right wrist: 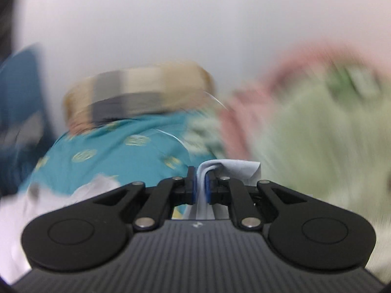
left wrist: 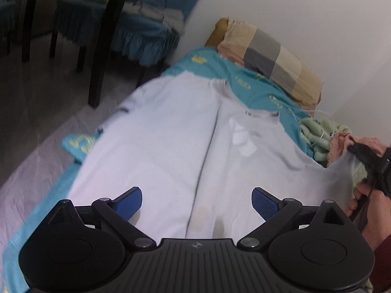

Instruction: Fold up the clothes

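Note:
A pale white-grey garment (left wrist: 171, 146) lies spread over the teal bedsheet (left wrist: 254, 85), a long crease running down its middle. My left gripper (left wrist: 196, 199) hovers open above its near part, blue pads wide apart with only cloth below them. At the right edge of the left wrist view, a person's hand (left wrist: 371, 210) holds my right gripper (left wrist: 374, 161), which lifts the garment's right corner. In the blurred right wrist view, my right gripper (right wrist: 200, 183) is shut on a folded edge of the white garment (right wrist: 234, 168), which sticks out between the blue pads.
A patchwork pillow (left wrist: 268, 58) lies at the head of the bed against the white wall. A heap of green and pink clothes (left wrist: 327, 134) sits on the right. Dark table legs (left wrist: 102, 48) and blue-covered chairs (left wrist: 136, 36) stand on the floor to the left.

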The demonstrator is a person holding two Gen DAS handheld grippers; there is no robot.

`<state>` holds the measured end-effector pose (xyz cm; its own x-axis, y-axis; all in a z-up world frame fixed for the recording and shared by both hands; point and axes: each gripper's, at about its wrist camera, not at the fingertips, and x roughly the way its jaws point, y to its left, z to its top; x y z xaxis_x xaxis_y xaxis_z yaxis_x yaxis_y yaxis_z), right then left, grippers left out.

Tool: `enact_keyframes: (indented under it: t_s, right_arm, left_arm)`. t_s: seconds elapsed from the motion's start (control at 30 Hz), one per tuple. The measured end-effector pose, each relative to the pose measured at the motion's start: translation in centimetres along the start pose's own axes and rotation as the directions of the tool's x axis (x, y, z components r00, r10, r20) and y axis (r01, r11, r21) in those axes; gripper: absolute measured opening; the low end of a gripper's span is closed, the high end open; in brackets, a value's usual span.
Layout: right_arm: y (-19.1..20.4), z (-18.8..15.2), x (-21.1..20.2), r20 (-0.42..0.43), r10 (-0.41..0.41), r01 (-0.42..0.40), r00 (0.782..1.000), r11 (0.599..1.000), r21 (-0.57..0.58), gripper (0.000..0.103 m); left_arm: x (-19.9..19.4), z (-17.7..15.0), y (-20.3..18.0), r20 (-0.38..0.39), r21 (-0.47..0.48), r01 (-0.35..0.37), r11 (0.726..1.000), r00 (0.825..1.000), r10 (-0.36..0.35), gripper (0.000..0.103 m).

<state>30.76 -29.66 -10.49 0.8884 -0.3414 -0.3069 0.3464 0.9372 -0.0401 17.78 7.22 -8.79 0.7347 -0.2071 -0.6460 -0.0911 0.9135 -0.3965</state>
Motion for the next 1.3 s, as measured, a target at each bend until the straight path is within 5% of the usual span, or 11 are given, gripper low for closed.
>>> enact_keyframes:
  t_s: [0.13,0.27,0.37,0.53,0.6,0.73,1.0,1.3]
  right_arm:
    - [9.3,-0.1,-3.3,0.045,0.244,-0.214,0.969,0.913,-0.347,0.01]
    - [15.7,-4.3,-5.1,-0.116,0.407,-0.416,0.906,0.802,-0.43,0.009]
    - [17.0,-5.9,-3.6,-0.247,0.422,-0.488,0.872,0.785,-0.382,0.011]
    - [13.6,-5.2,-5.0,-0.329,0.485,-0.561,0.81,0.803,-0.198,0.069]
    - [10.9,-3.8,-6.9,-0.318,0.51,-0.569,0.8,0.812,-0.129,0.07]
    - [5.8,-1.7,-11.9,-0.298,0.513,-0.54,0.805,0.842,-0.009,0.07]
    - [-3.0,-1.8,-20.3,-0.26,0.427,-0.395,0.866,0.903,0.167,0.07]
    - [-7.9,-2.5,-19.5,-0.249,0.384,-0.309,0.889,0.905,0.292,0.07]
  left_arm:
    - [-1.9,1.1,0.5,0.073,0.03,-0.016,0.999,0.997,0.013,0.098]
    - [-2.6,1.6,1.6,0.105,0.025,-0.044,0.999,0.994,0.041,0.098]
    - [-2.4,1.7,2.2,0.092,0.008,-0.031,0.999,0.995,0.03,0.097]
    - [-1.7,1.4,1.5,0.074,0.052,0.007,0.999,0.997,-0.011,0.097]
    - [-1.6,1.1,0.8,0.075,0.087,0.014,0.996,0.997,-0.021,0.097]
    - [-1.8,0.4,-0.8,0.086,0.169,0.032,0.985,0.995,-0.047,0.097]
    - [-3.1,-2.8,-4.7,0.094,0.367,0.054,0.929,0.991,-0.094,0.096]
    - [0.3,-5.4,-10.5,0.089,0.582,0.04,0.812,0.99,-0.113,0.09]
